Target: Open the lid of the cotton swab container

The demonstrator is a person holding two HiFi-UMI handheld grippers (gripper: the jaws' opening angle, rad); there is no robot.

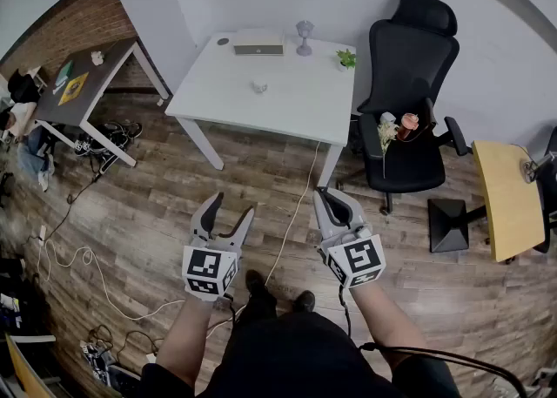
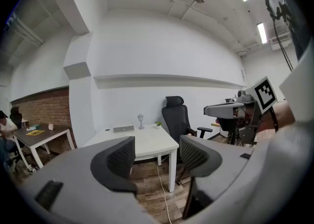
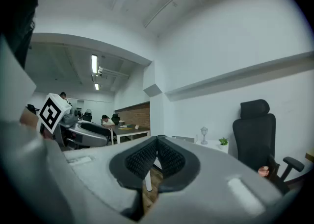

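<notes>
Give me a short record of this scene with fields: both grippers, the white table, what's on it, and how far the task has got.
left gripper: open, empty, held over the wood floor
right gripper: shut, nothing between the jaws
white table: some way ahead, apart from both grippers
on the table: grey flat device, small plant, lamp-like figure, small pale object near the middle, too small to identify
task: not started; nothing touched
</notes>
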